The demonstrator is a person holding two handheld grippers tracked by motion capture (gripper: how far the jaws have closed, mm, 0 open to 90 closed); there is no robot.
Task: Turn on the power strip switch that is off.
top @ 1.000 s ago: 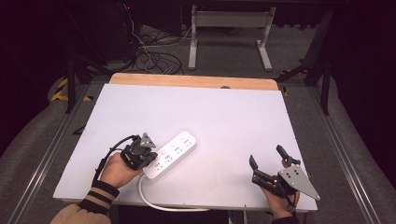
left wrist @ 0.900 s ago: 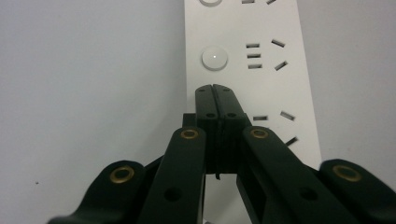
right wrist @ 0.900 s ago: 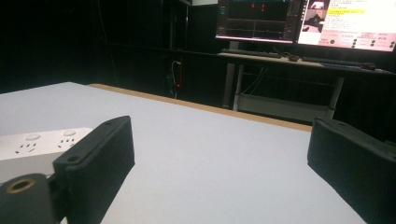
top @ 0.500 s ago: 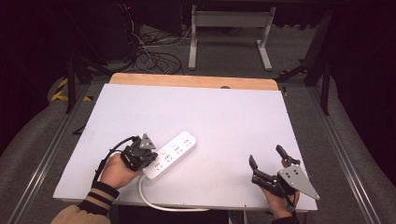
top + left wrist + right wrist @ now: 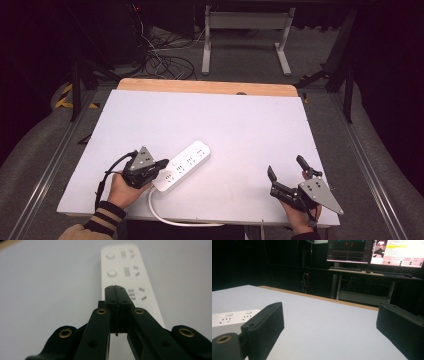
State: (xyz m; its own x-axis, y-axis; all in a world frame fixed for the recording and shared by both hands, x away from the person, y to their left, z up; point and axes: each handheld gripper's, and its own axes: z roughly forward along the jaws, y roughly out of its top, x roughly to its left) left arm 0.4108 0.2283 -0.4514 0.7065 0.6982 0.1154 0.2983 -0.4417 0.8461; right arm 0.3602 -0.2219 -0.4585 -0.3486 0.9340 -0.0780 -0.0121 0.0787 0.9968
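A white power strip (image 5: 182,165) lies slantwise on the white table (image 5: 225,125), with its white cord (image 5: 162,212) curling off the front edge. My left gripper (image 5: 162,164) is shut with nothing between its jaws. Its tip is over the strip's near end. In the left gripper view the closed jaws (image 5: 116,291) point along the power strip (image 5: 125,267), just short of a socket and two round buttons. I cannot tell whether they touch it. My right gripper (image 5: 285,166) rests open at the front right corner; its view (image 5: 332,322) shows the strip (image 5: 229,316) far to the left.
A wooden strip (image 5: 210,87) edges the table's far side. Beyond it are tangled cables (image 5: 165,62) on the floor and a metal desk frame (image 5: 245,30). The right gripper view shows lit monitors (image 5: 372,251) on a desk behind the table.
My left hand has shifted slightly at the strip's near end, and the grey plate on top of its gripper now shows. The right gripper has stayed in place.
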